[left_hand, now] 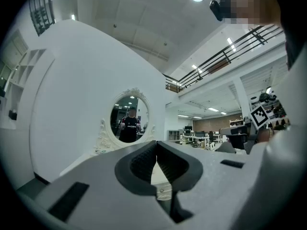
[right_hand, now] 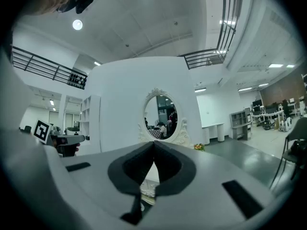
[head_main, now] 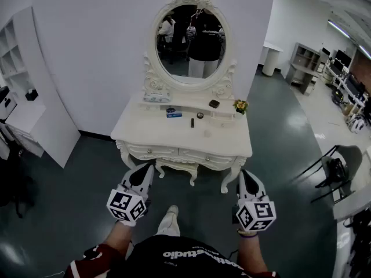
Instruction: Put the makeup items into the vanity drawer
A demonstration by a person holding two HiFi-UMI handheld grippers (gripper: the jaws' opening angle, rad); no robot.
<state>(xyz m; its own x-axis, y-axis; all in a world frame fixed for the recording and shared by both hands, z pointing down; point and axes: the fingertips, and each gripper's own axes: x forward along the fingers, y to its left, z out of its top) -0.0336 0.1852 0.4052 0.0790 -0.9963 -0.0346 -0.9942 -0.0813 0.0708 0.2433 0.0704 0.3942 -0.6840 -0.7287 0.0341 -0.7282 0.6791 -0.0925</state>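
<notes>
The left hand-held gripper [head_main: 147, 168] and right hand-held gripper [head_main: 244, 176] are level, jaws together and empty, short of the closed vanity drawer [head_main: 152, 151]. A blue box [head_main: 174, 113], black tube [head_main: 192, 122] and dark compact [head_main: 214, 103] lie on the white worktop [head_main: 145, 133] below an oval mirror [head_main: 190, 42]. A white shelf unit [head_main: 35, 97] stands to the left on the glossy dark floor [head_main: 75, 190].

White vanity [head_main: 145, 136], black tube [head_main: 192, 122], blue box [head_main: 174, 113]

I have two grippers, my left gripper [head_main: 148, 169] and right gripper [head_main: 244, 177]. One vanity [head_main: 145, 133], one oval mirror [head_main: 191, 45], two drawer fronts [head_main: 152, 152]. On top I count one each — patterned box [head_main: 156, 97], blue box [head_main: 174, 113], dark tube [head_main: 192, 122], round jar [head_main: 200, 115], black compact [head_main: 214, 103], flower bunch [head_main: 240, 105] (a pale seventh thing [head_main: 207, 134] is too faint to name).
</notes>
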